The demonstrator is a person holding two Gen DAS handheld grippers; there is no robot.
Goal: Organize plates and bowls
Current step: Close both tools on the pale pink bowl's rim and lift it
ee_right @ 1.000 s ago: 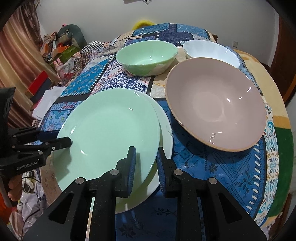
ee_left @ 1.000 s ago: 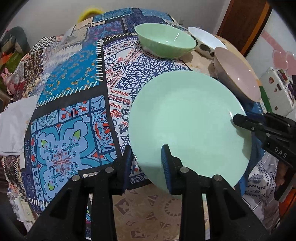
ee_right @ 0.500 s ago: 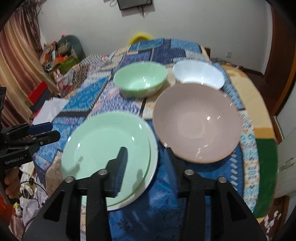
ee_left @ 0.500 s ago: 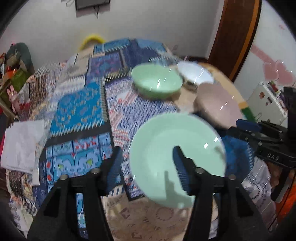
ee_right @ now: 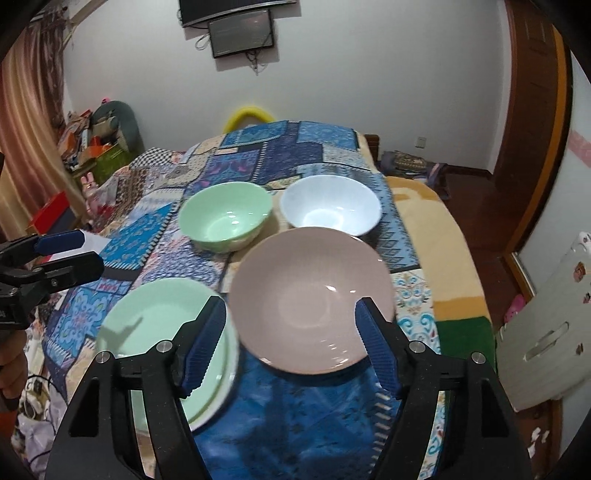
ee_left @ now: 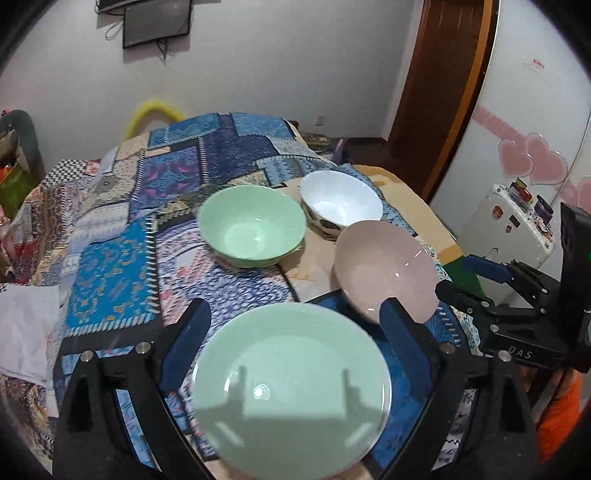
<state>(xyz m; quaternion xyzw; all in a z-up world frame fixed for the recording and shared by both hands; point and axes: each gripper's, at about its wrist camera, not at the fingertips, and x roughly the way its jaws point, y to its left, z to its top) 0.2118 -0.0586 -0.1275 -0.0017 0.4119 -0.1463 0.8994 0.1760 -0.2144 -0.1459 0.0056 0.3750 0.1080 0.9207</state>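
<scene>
With the green plate resting on a white plate on the desk, both tools, left and right, have just been opening and stand wide and empty; beyond the plate, nearest first, wait the pink bowl, green bowl and white bowl

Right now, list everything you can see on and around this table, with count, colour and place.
green plate: one, pale green, near left, stacked on a white plate
pink bowl: one, near right
green bowl: one, far left
white bowl: one, far right
tablecloth: one, blue patchwork, covering table
screen: one, dark, on back wall
left gripper: black, blue pads, open, empty
right gripper: same, open, empty
</scene>
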